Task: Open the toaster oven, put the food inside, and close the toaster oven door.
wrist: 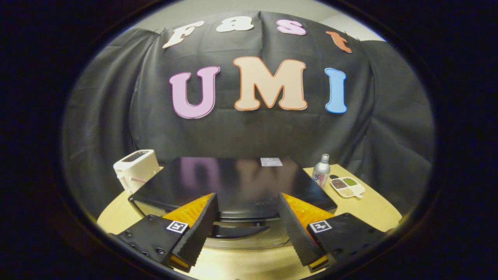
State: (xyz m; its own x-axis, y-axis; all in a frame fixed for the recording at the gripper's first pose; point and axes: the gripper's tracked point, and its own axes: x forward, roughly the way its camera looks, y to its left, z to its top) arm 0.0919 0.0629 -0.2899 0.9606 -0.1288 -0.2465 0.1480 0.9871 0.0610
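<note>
The toaster oven [233, 182] stands on a round pale wooden table [369, 210], seen from above and in front, its glossy black top facing me. Below the top's front edge, a dark curved door handle [239, 231] runs along a silvery front strip. My gripper [247, 198] is open, its fingers spread wide over the oven's front edge with the handle lying between them. Neither finger touches anything. The oven's inside is hidden from here.
A white slot toaster [136, 169] stands left of the oven. To its right are a small metal bottle [321, 171] and a white divided dish [347, 186] holding dark, green and pale grains. Black cloth hangs behind the table.
</note>
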